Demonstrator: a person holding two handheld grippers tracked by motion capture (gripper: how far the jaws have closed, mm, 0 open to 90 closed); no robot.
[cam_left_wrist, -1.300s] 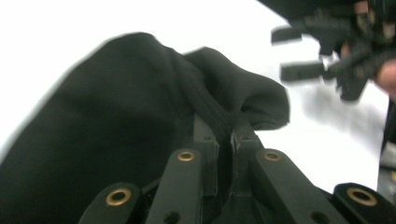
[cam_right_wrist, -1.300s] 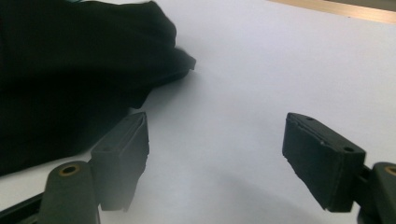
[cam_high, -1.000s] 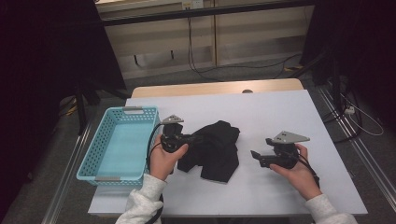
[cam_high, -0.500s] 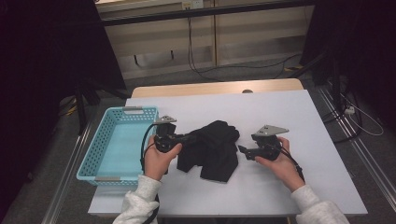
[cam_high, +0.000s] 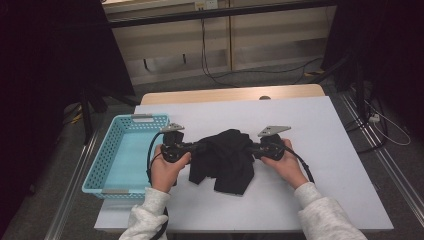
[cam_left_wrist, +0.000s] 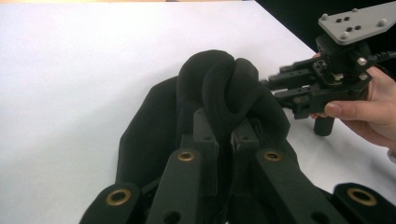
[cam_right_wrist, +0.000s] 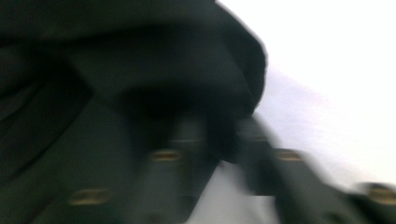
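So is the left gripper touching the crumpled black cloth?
Touching. In the left gripper view, the left gripper has its jaws pinched shut on a fold of the black cloth.

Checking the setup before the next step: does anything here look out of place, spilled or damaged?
Nothing looks spilled or damaged. The black cloth lies crumpled in a heap on the white table, pinched by the left gripper and the right gripper. The blue basket sits squarely at the table's left.

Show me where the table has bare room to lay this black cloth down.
Bare table lies right of the right gripper, along the far edge behind the black cloth, and in front near the sleeves. The blue basket is bare inside. It is crowded in the middle, where the left gripper also grips the cloth.
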